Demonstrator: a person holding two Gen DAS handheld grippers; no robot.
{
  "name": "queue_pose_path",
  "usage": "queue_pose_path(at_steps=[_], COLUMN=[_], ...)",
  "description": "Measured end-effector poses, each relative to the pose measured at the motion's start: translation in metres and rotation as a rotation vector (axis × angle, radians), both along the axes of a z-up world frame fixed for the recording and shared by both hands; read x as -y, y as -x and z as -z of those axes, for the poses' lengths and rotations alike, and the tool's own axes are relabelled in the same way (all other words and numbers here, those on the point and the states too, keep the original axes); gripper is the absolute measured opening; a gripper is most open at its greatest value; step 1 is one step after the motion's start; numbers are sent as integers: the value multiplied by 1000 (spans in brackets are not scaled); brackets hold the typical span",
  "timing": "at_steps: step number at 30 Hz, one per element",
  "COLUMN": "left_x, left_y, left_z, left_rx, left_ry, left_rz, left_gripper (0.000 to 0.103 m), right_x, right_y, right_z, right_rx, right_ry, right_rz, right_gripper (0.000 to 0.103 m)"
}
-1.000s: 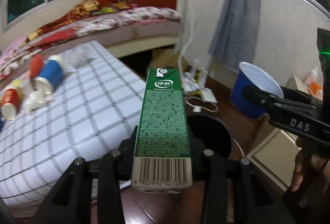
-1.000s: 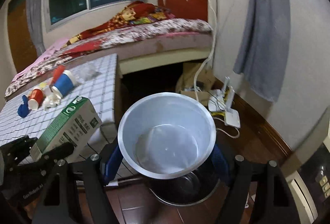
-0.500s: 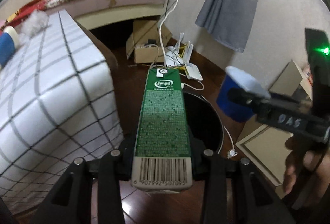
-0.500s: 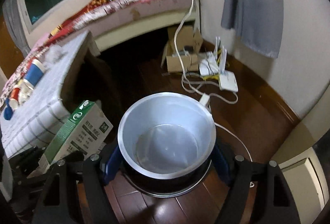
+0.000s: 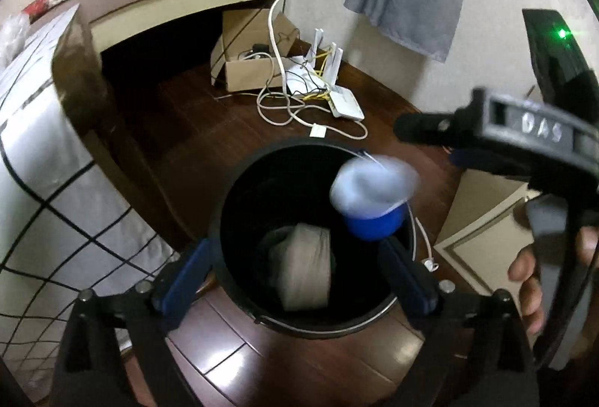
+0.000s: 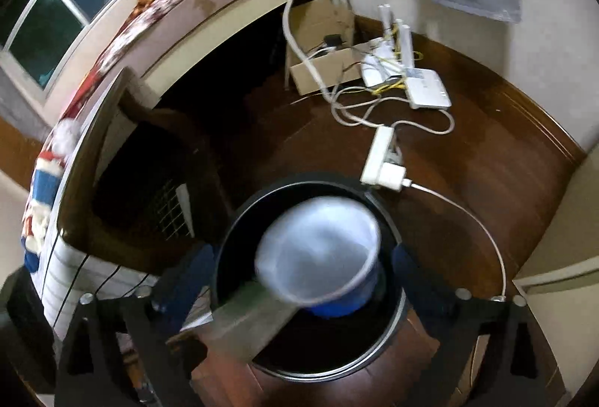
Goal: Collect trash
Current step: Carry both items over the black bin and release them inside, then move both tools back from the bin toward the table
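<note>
A black round bin (image 5: 239,182) stands on the wooden floor below both grippers. My left gripper (image 5: 295,276) hangs over it with its jaws opening and nothing between the blue pads (image 5: 183,276). The green milk carton (image 5: 305,268) is a blur, loose inside the bin. The blue cup with a white inside (image 5: 374,197) is also blurred, dropping at the bin's right rim. In the right wrist view my right gripper (image 6: 299,276) is opening above the bin (image 6: 389,223). The cup (image 6: 318,264) falls free between its pads (image 6: 415,276), and the carton (image 6: 247,321) tumbles beside it.
A table with a checked cloth (image 5: 33,163) stands left of the bin, with cups and wrappers (image 6: 41,182) on it. Behind the bin lie a cardboard box (image 5: 247,70), a white router (image 5: 344,103), cables and a power strip (image 6: 382,160). A hand (image 5: 528,279) holds the right gripper.
Both grippers came down over the bin and opened. The carton left the left jaws and the cup left the right jaws; both are dropping into the bin.
</note>
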State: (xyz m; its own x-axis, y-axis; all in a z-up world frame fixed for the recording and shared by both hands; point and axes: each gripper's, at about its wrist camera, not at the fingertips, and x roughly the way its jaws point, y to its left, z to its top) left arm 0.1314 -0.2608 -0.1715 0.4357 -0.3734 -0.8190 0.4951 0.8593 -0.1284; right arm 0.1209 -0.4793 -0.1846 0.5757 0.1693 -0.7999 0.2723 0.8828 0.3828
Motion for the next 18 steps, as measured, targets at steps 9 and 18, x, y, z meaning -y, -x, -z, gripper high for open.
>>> queue_pose_path(at_steps=[9,18], left_x=[-19,-47], left_y=[5,23], left_z=[-8,-43], left_rx=[57,135], left_ry=[-31,-3], left_rz=[-60,-117], left_gripper=[102,102], right_x=[0,-23], right_y=[21,45], right_z=[-17,-49], right_rx=[3,60], right_ry=[87,243], right_rz=[38,36], right_gripper=[102,102])
